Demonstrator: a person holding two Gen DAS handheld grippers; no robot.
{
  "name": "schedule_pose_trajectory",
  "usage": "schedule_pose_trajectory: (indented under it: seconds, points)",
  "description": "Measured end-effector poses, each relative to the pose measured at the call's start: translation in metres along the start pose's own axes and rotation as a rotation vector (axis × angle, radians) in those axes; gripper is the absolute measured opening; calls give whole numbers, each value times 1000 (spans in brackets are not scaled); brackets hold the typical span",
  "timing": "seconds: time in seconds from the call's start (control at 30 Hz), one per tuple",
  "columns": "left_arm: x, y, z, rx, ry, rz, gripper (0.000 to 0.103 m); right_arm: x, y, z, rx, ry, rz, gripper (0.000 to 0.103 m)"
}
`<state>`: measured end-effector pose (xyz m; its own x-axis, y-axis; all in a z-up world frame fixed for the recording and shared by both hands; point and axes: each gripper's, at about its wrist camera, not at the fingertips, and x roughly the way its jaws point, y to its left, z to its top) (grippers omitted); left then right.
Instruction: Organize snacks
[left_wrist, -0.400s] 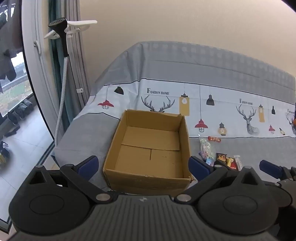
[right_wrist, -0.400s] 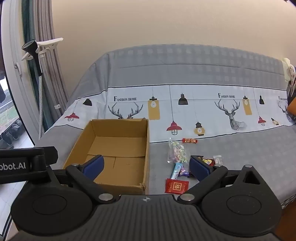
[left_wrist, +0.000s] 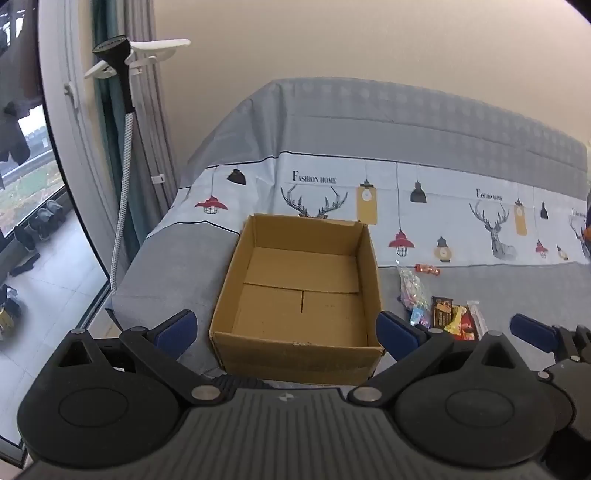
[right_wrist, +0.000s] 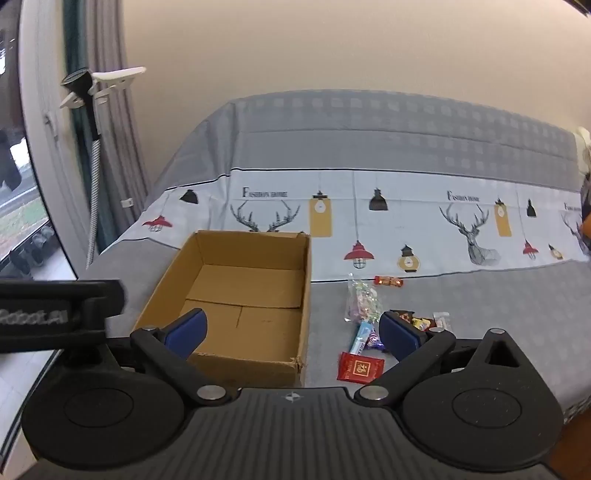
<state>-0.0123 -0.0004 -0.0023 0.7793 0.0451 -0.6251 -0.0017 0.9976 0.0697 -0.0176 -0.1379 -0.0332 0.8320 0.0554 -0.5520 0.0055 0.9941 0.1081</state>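
An empty cardboard box (left_wrist: 295, 354) (right_wrist: 305, 295) stands open on the cloth-covered table. To its right lies a small heap of snacks: a clear candy bag (left_wrist: 412, 291) (right_wrist: 362, 301), a brown chocolate packet (left_wrist: 442, 312), a blue tube (right_wrist: 360, 336), a red packet (right_wrist: 360, 366) and a small red candy (left_wrist: 427, 269) (right_wrist: 388, 281). My left gripper (left_wrist: 286, 328) is open in front of the box, holding nothing. My right gripper (right_wrist: 293, 332) is open too, its right finger (right_wrist: 400, 334) near the snack heap and its left finger over the box's near corner.
A grey and white tablecloth (right_wrist: 406, 221) with deer and lamp prints covers the table up to the beige wall. A garment steamer head on a hose (left_wrist: 118, 55) stands at the left by curtains and a window. The left gripper's body (right_wrist: 55, 314) shows at the left.
Box and snacks sit slightly further right in the right wrist view. The left wrist view is almost the same. Both grippers stay open and empty.
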Motion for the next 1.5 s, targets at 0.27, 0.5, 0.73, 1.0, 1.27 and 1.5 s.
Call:
schedule_pose_trajectory:
  seconds: [0.27,0.5,0.73,1.0,1.27,1.5]
  points:
    - [-1,-6,1,6,-1,-5,103,-9,-1,2,16,4,26,99]
    - [-4,-9,1,31,-18,-1,103,-5,-1,-2,28,16,27,99]
    - [-2,-10,-3,34,-12,-12,103,-2,-1,-4,34,33,27,102]
    - [-1,-8,-2,34,-9,-13,103,0,0,-2,32,42,30,102]
    - [0,-6,-5,29,-5,-15,103,2,2,-3,16,42,24,102]
    - [0,-7,-6,29,-7,-15,103,0,4,-4,13,41,18,102]
